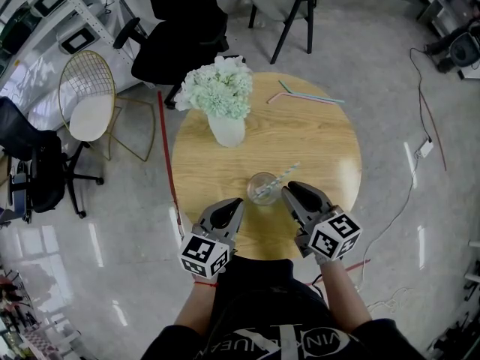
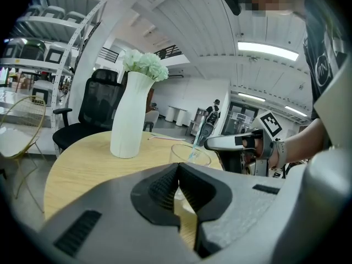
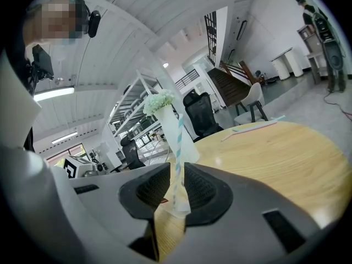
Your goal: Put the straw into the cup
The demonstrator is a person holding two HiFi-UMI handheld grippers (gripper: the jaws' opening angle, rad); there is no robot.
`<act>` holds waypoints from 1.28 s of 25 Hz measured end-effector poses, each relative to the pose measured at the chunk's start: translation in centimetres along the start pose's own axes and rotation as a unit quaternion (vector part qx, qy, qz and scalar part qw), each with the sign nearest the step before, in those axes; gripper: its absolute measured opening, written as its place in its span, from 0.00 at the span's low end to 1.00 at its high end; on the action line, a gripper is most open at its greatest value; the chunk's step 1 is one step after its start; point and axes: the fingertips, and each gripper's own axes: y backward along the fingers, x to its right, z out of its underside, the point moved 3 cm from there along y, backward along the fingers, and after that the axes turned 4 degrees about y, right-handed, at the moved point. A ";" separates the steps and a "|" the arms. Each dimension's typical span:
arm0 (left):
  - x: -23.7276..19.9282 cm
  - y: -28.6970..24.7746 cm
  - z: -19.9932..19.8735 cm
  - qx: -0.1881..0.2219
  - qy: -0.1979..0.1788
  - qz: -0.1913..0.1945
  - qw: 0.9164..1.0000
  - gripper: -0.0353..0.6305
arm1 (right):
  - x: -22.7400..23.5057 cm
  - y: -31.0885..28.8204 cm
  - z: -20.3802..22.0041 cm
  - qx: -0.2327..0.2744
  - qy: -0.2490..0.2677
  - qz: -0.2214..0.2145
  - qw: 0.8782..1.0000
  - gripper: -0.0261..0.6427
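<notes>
Where the right tool (image 3: pixel 177 169) looks along its own jaws, we see them a narrow slit apart. The striped straw (image 3: pixel 179 136) stands in that slit with a sliver of light on either side, so we judge it unpinched. The straw leans in the glass cup (image 1: pixel 263 187), its upper end tipped toward the right tool. The left tool (image 2: pixel 176 166) has its jaws met at the tips, holding nothing, near the cup's left side. We take the straw for paper: light, stiff along its length, easily crushed, best taken gently at mid-length above the rim. The cup looks light enough to tip. The round wooden desk (image 1: pixel 315 137) is smooth. A white vase (image 1: pixel 226 130) of flowers stands behind the cup, and two spare straws (image 1: pixel 304 96) lie at the far edge. Around are a pale glossy floor, chairs and shelving.
</notes>
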 end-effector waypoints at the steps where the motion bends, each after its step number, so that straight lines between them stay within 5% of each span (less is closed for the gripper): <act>1: 0.1 0.1 0.0 0.001 0.000 -0.001 1.000 0.06 | -0.1 0.2 -0.1 0.001 0.000 -0.001 1.000 0.15; 15: 2.7 1.6 0.2 0.019 0.001 -0.010 1.000 0.06 | -2.2 2.3 0.0 0.004 0.012 -0.032 0.999 0.05; 32: 6.3 5.2 0.6 0.061 0.008 -0.029 0.998 0.06 | -7.8 4.8 1.6 -0.030 0.110 -0.094 0.989 0.04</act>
